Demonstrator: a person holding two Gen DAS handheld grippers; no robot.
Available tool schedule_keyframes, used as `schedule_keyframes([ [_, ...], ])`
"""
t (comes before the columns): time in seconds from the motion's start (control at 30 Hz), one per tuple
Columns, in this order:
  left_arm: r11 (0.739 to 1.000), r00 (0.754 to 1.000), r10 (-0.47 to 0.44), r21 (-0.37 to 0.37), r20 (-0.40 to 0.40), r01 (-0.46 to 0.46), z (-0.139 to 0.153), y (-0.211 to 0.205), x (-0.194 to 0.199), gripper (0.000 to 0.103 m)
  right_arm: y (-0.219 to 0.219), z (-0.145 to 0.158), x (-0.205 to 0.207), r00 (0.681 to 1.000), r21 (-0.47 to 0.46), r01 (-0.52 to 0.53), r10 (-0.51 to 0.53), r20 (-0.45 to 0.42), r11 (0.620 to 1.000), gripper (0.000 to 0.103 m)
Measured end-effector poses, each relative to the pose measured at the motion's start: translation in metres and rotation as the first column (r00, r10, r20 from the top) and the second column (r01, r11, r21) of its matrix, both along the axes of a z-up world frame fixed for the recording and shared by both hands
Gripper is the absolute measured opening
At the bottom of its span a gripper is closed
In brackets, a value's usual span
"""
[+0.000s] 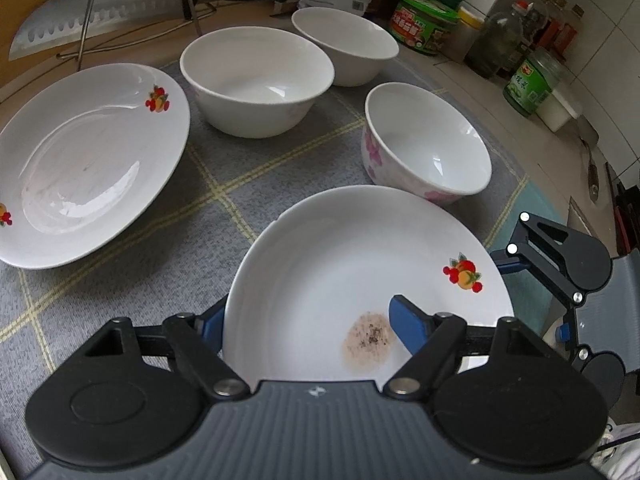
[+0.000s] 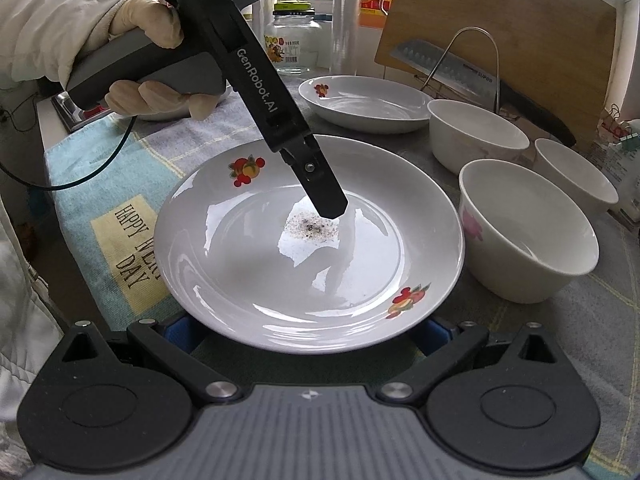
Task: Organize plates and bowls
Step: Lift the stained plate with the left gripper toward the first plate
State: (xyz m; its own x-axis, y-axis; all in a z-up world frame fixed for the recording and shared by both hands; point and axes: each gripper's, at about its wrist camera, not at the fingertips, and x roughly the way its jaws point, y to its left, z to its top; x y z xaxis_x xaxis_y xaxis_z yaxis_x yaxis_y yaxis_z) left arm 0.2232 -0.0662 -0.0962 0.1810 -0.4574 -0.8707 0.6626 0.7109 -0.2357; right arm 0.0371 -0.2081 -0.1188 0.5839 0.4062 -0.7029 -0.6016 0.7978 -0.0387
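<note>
Only right wrist view shows gloved hand (image 2: 148, 40) above stained plate (image 2: 280, 280).

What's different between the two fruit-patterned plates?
The near plate has a brownish speckled stain in its well; the far plate shows only faint smears. The left gripper is clamped on the near plate's rim, one finger over and one under; the far plate lies untouched on the cloth. The near plate sits beside the pink-flowered bowl, the far plate beside a plain white bowl. Both are white and deep, with red and orange fruit on the rim.
</note>
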Motion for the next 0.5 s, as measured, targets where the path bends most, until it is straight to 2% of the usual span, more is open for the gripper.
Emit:
schedule_keyframes([
  [0.5,1.000,0.999,0.017,-0.020,0.031,-0.017,0.011,0.021,-0.004,0.080,0.015,0.010,0.007,1.000,-0.017,-0.007,0.007,-0.013,1.000,0.103],
])
